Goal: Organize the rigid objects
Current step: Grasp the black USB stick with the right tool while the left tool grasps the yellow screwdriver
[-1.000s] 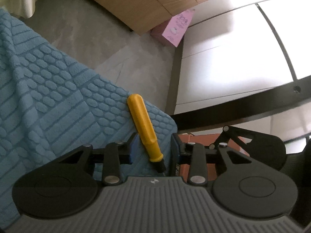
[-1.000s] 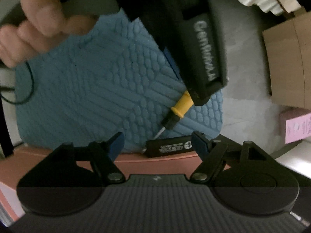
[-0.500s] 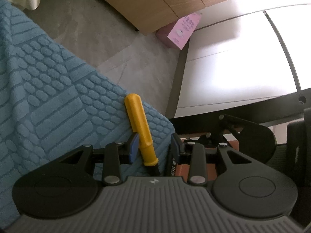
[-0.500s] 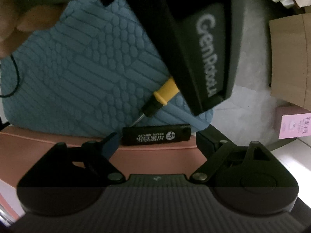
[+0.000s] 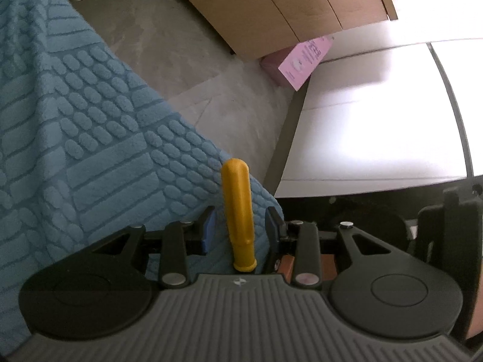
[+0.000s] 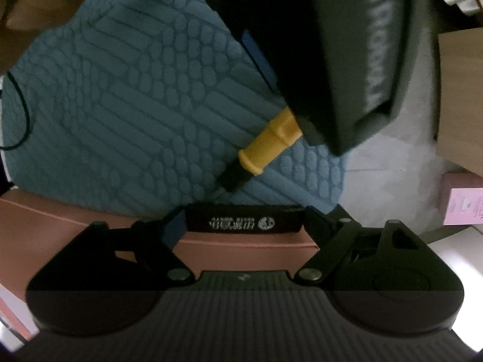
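A yellow-handled screwdriver [image 5: 237, 211] lies on a blue textured towel [image 5: 90, 150], near its corner. My left gripper [image 5: 240, 226] is open, with one finger on each side of the handle, not touching it. In the right wrist view the screwdriver [image 6: 270, 146] shows with its black collar pointing at a black bar with white lettering [image 6: 244, 221]. My right gripper [image 6: 241, 226] is open and straddles that black bar, fingers at its two ends. The left gripper's body hides the handle's far end in the right wrist view.
The towel [image 6: 135, 105] lies over a pink surface [image 6: 90, 226]. A wooden cabinet [image 5: 280, 9] and a pink box [image 5: 299, 60] stand on the grey floor beyond. A white panel with dark frame [image 5: 377, 135] is at right. A black cable [image 6: 21, 105] runs at left.
My left gripper has swung so the screwdriver handle now runs straight between its fingers. My right gripper has moved closer to the black bar, which now sits between its fingers.
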### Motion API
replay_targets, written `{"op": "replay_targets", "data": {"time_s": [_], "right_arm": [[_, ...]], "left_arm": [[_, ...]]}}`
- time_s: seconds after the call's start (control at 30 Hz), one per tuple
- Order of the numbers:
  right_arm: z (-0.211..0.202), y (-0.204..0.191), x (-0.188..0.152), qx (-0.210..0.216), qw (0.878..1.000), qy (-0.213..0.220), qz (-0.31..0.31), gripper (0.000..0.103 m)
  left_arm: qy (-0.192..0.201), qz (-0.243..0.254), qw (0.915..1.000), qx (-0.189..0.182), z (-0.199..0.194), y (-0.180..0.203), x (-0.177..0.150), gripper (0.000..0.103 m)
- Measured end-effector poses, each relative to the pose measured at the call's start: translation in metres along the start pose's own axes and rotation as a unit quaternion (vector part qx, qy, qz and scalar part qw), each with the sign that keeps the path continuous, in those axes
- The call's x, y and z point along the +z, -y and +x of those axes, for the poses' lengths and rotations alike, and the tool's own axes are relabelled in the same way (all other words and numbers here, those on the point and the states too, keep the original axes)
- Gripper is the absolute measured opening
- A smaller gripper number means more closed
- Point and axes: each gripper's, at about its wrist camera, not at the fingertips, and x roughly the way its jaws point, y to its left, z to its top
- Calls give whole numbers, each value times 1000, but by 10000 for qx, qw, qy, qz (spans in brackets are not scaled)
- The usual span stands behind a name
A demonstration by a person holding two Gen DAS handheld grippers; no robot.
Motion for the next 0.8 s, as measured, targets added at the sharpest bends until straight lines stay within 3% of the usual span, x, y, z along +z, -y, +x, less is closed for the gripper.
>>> {"op": "replay_targets", "data": {"time_s": [0.27, 0.5, 0.7, 0.8], "right_arm": [[3, -4, -5, -28, 9999, 118, 19, 85], [-5, -18, -21, -62, 9991, 343, 257, 85], [-12, -34, -18, -120, 9995, 238, 149, 85], [-11, -41, -14, -116, 9994, 259, 183, 85]], "left_arm": [[41, -183, 9998, -52, -5, -9, 1, 41], [161, -284, 9995, -55, -7, -9, -19, 41], [412, -14, 9991, 38, -2, 4, -34, 41], [481, 90, 9987, 129, -1, 7, -37, 31]]}}
